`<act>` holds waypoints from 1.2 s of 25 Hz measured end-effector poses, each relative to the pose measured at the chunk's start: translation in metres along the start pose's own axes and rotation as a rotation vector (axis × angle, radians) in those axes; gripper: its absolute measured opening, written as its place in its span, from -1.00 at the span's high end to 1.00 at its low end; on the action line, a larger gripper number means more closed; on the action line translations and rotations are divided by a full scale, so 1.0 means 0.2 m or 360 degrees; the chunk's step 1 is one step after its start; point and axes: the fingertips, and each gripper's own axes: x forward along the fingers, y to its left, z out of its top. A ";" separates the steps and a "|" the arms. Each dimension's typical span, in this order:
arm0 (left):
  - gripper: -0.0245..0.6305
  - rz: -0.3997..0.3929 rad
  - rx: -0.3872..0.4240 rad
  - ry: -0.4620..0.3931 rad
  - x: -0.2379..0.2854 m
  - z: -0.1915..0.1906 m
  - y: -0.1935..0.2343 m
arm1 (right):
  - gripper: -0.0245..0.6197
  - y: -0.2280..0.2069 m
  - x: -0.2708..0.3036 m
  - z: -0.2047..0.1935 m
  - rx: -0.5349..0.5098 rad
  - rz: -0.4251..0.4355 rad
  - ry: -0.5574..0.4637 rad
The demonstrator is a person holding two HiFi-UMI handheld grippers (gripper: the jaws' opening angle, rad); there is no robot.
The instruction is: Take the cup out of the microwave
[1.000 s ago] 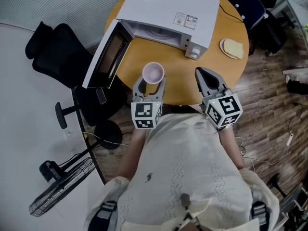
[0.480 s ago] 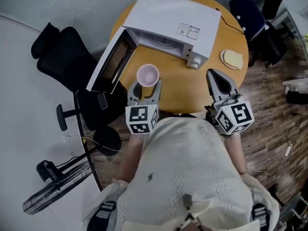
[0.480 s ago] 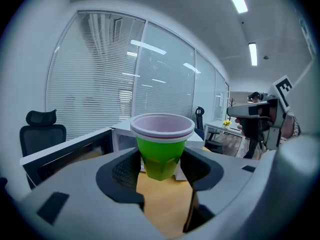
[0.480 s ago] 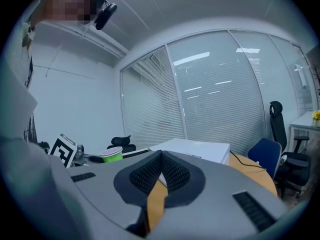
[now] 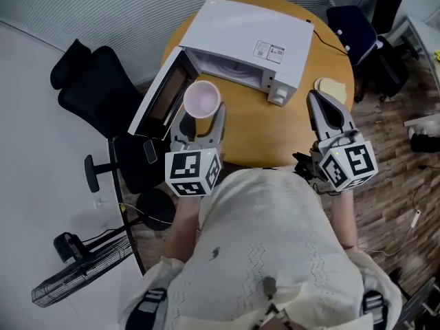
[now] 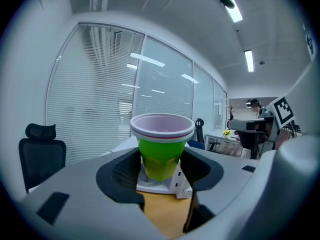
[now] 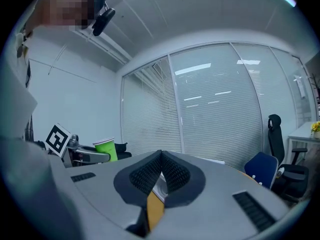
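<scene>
The green cup [image 6: 161, 144], pale pink inside, was clear of the microwave [image 5: 247, 36] and upright in the air. The left gripper [image 5: 199, 117] had it clamped low on its body, over the near edge of the round table [image 5: 275, 126]. The oven's door [image 5: 159, 95] stood open just beside the cup. The right gripper [image 5: 328, 108] hung well apart to the right, its jaws pressed together on nothing. The hazards looked plain. A hold so near the base could let the wider top tip if the gripper tilted, and a thin wall might buckle under a hard squeeze. A careless swing left could also knock the cup against the door.
</scene>
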 end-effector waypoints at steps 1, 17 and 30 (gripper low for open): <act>0.10 -0.0020 0.0005 -0.0013 0.00 0.03 -0.01 | 0.90 0.00 0.00 0.02 -0.0007 0.0004 -0.0015; 0.10 -0.0095 0.0074 -0.0124 -0.06 0.29 -0.02 | 0.90 0.09 0.00 0.24 -0.0102 0.0079 -0.0108; 0.10 -0.0122 0.0086 -0.0023 -0.05 0.10 -0.08 | 0.90 0.15 0.02 0.16 -0.0078 0.0137 -0.0057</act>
